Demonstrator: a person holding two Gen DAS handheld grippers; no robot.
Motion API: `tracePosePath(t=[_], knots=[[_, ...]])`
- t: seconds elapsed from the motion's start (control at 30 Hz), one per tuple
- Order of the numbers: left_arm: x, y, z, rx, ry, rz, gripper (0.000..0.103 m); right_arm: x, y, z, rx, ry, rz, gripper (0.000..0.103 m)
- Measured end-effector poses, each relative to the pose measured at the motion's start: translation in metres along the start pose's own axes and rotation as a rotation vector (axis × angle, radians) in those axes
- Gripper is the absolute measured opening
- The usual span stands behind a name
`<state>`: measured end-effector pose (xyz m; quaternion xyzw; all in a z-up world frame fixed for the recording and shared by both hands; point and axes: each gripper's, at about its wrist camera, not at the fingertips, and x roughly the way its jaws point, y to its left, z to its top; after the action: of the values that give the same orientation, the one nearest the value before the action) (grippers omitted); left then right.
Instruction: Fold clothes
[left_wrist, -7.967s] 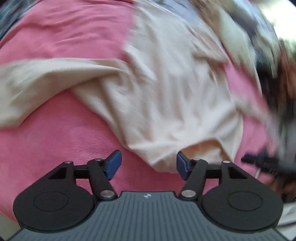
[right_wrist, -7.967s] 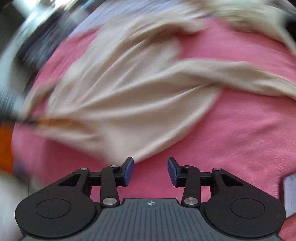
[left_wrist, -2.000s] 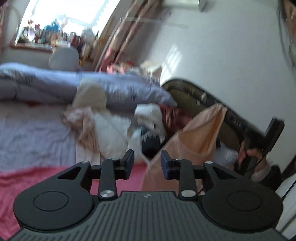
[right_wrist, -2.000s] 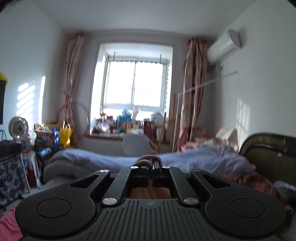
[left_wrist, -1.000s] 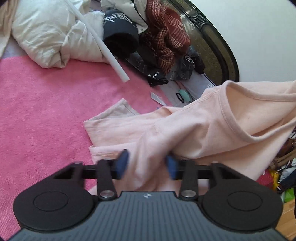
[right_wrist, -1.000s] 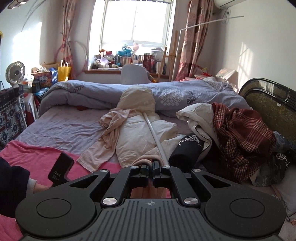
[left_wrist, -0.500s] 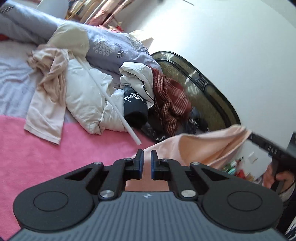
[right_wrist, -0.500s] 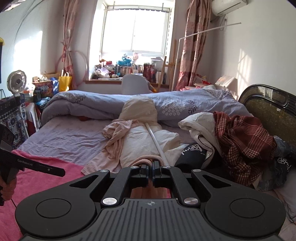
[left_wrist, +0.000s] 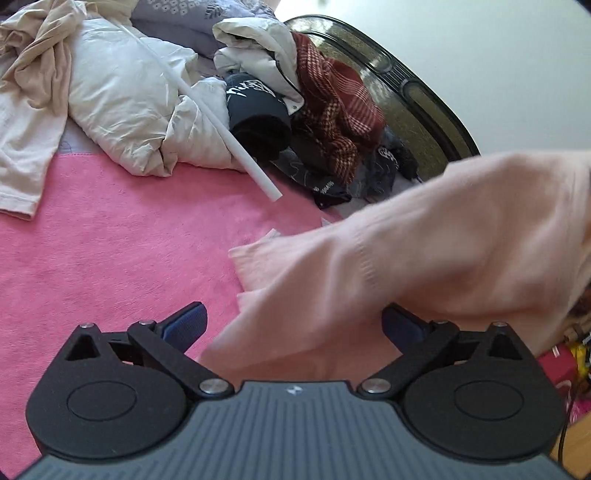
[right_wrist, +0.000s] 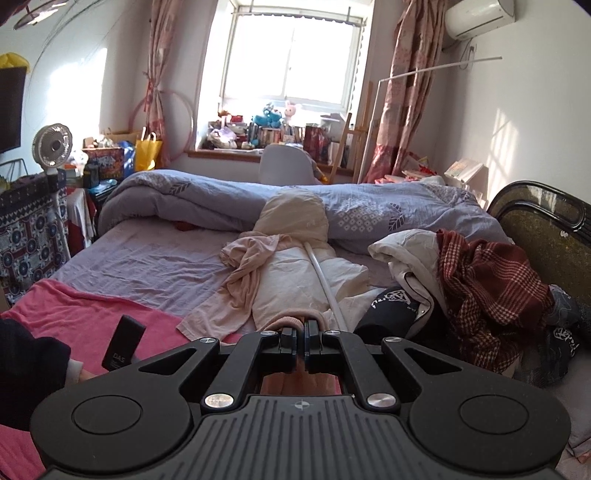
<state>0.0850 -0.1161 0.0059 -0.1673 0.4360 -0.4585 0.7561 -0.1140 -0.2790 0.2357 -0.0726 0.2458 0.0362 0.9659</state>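
A peach shirt (left_wrist: 424, 258) hangs in the air from the upper right and drapes down over the pink blanket (left_wrist: 110, 243). My left gripper (left_wrist: 293, 325) is open wide, its blue pads on either side of the shirt's lower fold, not closed on it. My right gripper (right_wrist: 300, 341) is shut on a bunched edge of the peach shirt (right_wrist: 295, 319), which shows just above and below the jaws. The rest of the shirt is hidden in the right wrist view.
A pile of clothes lies behind: white duvet (left_wrist: 122, 99), white rod (left_wrist: 221, 129), black garment (left_wrist: 258, 110), red plaid garment (left_wrist: 332, 99), beige shirt (left_wrist: 29, 92). A dark headboard (left_wrist: 417, 107) stands at right. The left hand's gripper handle (right_wrist: 123, 341) shows low left.
My left gripper has opened wide from shut and tilted down toward the blanket. The shirt now drapes between its pads. The right gripper stays shut on the shirt.
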Motion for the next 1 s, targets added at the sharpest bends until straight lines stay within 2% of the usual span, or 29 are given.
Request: tracePosePath(t=[0.07, 0.17, 0.27, 0.33, 0.37, 0.4, 0.43, 0.47, 0.57, 0.73, 0.8, 1.0], knots=[[0.001, -0.013, 0.003, 0.008, 0.003, 0.004, 0.087, 0.0, -0.001, -0.003, 0.006, 0.003, 0.001, 0.005], [-0.004, -0.033, 0.006, 0.063, -0.003, 0.011, 0.087, 0.002, -0.004, -0.007, 0.028, 0.005, 0.001, 0.005], [-0.004, -0.041, 0.009, 0.08, -0.015, -0.054, 0.086, 0.003, -0.006, -0.01, 0.046, 0.005, 0.002, 0.005], [0.005, -0.041, 0.013, 0.061, 0.024, -0.05, 0.066, 0.002, -0.005, -0.012, 0.047, 0.005, 0.005, 0.005], [0.011, -0.04, 0.014, 0.049, 0.052, -0.031, 0.049, 0.002, -0.005, -0.012, 0.049, 0.008, 0.006, 0.005], [0.016, -0.038, 0.014, 0.031, 0.076, -0.013, 0.028, 0.002, -0.005, -0.013, 0.051, 0.011, 0.006, 0.005], [0.021, -0.036, 0.013, 0.009, 0.098, 0.0, 0.013, 0.003, -0.005, -0.014, 0.054, 0.014, 0.005, 0.005], [0.022, -0.032, 0.012, -0.026, 0.108, -0.002, 0.005, 0.003, -0.006, -0.015, 0.057, 0.017, 0.003, 0.005], [0.014, -0.029, 0.01, -0.083, 0.068, 0.017, 0.002, 0.002, -0.007, -0.018, 0.068, 0.018, -0.006, 0.005], [-0.028, -0.049, 0.02, -0.052, -0.085, 0.159, 0.001, 0.002, -0.008, -0.019, 0.068, 0.008, -0.042, 0.005], [-0.059, -0.057, 0.023, -0.066, -0.163, 0.18, 0.001, -0.002, -0.008, -0.014, 0.072, -0.018, -0.04, 0.005], [-0.171, -0.1, 0.033, -0.092, -0.349, 0.243, 0.001, -0.03, -0.002, 0.031, 0.087, -0.167, 0.049, 0.005]])
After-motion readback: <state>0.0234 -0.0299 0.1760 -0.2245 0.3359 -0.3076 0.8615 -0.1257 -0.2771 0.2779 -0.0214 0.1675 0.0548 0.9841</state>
